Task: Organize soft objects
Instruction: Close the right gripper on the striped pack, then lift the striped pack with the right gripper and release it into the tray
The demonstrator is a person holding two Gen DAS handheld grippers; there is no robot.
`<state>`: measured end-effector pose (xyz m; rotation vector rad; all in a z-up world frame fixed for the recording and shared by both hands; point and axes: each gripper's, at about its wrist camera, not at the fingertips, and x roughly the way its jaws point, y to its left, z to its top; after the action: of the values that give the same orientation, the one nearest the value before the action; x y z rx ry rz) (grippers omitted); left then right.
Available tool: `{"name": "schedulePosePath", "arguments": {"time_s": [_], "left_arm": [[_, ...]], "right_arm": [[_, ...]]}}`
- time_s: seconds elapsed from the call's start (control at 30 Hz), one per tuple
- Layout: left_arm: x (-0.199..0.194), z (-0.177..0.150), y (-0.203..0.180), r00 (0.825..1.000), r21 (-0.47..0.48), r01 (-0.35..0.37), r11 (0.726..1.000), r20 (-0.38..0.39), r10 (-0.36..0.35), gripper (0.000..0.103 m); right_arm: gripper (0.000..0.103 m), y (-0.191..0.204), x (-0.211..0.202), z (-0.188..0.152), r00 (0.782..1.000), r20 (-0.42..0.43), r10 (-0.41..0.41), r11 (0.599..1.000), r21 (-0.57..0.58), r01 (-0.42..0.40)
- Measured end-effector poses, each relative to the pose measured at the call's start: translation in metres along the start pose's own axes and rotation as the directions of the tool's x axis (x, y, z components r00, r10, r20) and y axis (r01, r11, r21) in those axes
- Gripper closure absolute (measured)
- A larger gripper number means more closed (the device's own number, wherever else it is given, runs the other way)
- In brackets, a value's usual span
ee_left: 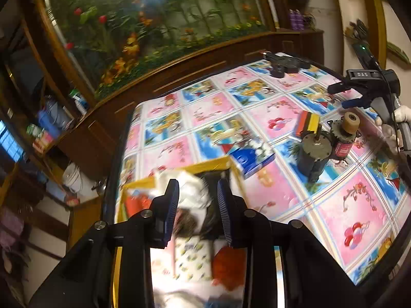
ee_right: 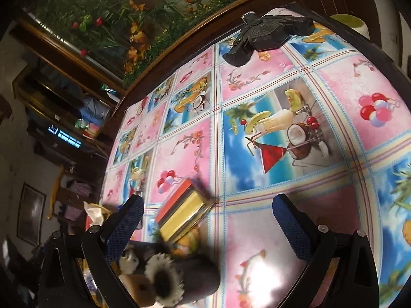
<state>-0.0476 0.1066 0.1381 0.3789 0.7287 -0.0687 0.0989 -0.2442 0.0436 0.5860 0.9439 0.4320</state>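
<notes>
My left gripper (ee_left: 197, 187) is open over a yellow-rimmed box (ee_left: 205, 166) at the table's near left. White crumpled soft material (ee_left: 190, 195) lies between its fingers, apart from them, with patterned cloth (ee_left: 192, 259) and a red soft piece (ee_left: 226, 264) below. My right gripper (ee_right: 208, 208) is open and empty above the table. A striped red, black and yellow sponge block (ee_right: 182, 213) lies between its fingers on the cloth; it also shows in the left wrist view (ee_left: 308, 123). The right gripper shows in the left wrist view (ee_left: 346, 95) at the far right.
Two motors (ee_left: 326, 143) stand beside the sponge block; they are blurred in the right wrist view (ee_right: 164, 272). A blue box (ee_left: 251, 159) lies next to the yellow-rimmed box. A black gripper-like tool (ee_right: 267, 33) lies at the table's far edge. A wooden cabinet (ee_left: 179, 77) runs behind the table.
</notes>
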Motion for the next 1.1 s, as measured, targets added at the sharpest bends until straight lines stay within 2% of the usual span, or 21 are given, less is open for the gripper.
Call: {"name": "schedulePosePath", "arguments": {"time_s": [0.1,0.2,0.27,0.33,0.4,0.53,0.6,0.63,0.67,0.7,0.73,0.77,0.8,0.97,1.1], "left_arm": [[-0.011,-0.026,0.023,1.0,-0.072,-0.004,0.997,-0.004,0.003,0.075],[-0.015,-0.051,0.04,1.0,-0.143,0.002,0.99,-0.015,-0.004,0.075],[-0.014,-0.066,0.049,1.0,-0.187,0.016,0.982,-0.02,-0.02,0.075],[-0.01,-0.079,0.054,0.999,-0.214,0.023,0.977,-0.028,-0.03,0.075],[-0.004,-0.09,0.058,0.998,-0.237,0.042,0.971,-0.038,-0.053,0.075],[0.007,-0.106,0.066,0.995,-0.275,0.066,0.959,-0.057,-0.085,0.075],[0.01,-0.114,0.07,0.994,-0.287,0.068,0.955,-0.065,-0.09,0.075],[0.011,-0.117,0.071,0.993,-0.294,0.069,0.953,-0.067,-0.093,0.075],[0.012,-0.12,0.073,0.993,-0.3,0.074,0.951,-0.069,-0.099,0.075],[0.014,-0.124,0.076,0.992,-0.309,0.079,0.948,-0.074,-0.107,0.075],[0.015,-0.126,0.078,0.991,-0.315,0.08,0.946,-0.077,-0.11,0.075],[0.018,-0.129,0.08,0.99,-0.322,0.082,0.943,-0.081,-0.114,0.075],[0.02,-0.132,0.082,0.989,-0.332,0.084,0.94,-0.085,-0.119,0.075],[0.025,-0.142,0.092,0.985,-0.392,0.105,0.914,-0.085,-0.149,0.075],[0.022,-0.146,0.096,0.983,-0.423,0.11,0.899,-0.085,-0.16,0.075]], "right_arm": [[0.001,0.012,0.001,0.006,0.998,-0.063,0.007,1.0,0.019,-0.006],[0.001,0.029,0.022,0.024,0.978,-0.206,0.019,0.998,0.065,-0.006],[0.001,0.037,0.041,0.032,0.951,-0.309,-0.028,0.994,0.094,0.06],[0.001,0.045,0.059,0.039,0.924,-0.373,-0.086,0.984,0.114,0.138],[0.001,0.055,0.079,0.047,0.886,-0.433,-0.169,0.971,0.08,0.225],[0.001,0.074,0.118,0.055,0.806,-0.513,-0.295,0.936,0.016,0.352],[0.002,0.08,0.138,0.055,0.755,-0.551,-0.355,0.912,-0.026,0.41],[0.004,0.083,0.146,0.055,0.738,-0.555,-0.385,0.899,-0.046,0.435],[0.008,0.086,0.151,0.055,0.73,-0.55,-0.405,0.893,-0.064,0.446],[0.01,0.092,0.154,0.053,0.727,-0.528,-0.439,0.881,-0.094,0.463],[0.022,0.099,0.154,0.054,0.737,-0.501,-0.454,0.879,-0.118,0.461],[0.044,0.107,0.154,0.055,0.748,-0.479,-0.46,0.882,-0.148,0.448],[0.051,0.111,0.153,0.054,0.757,-0.473,-0.451,0.888,-0.152,0.434],[0.052,0.144,0.121,0.06,0.832,-0.325,-0.45,0.893,-0.189,0.409],[0.052,0.182,0.083,0.051,0.881,-0.226,-0.416,0.898,-0.252,0.359]]}}
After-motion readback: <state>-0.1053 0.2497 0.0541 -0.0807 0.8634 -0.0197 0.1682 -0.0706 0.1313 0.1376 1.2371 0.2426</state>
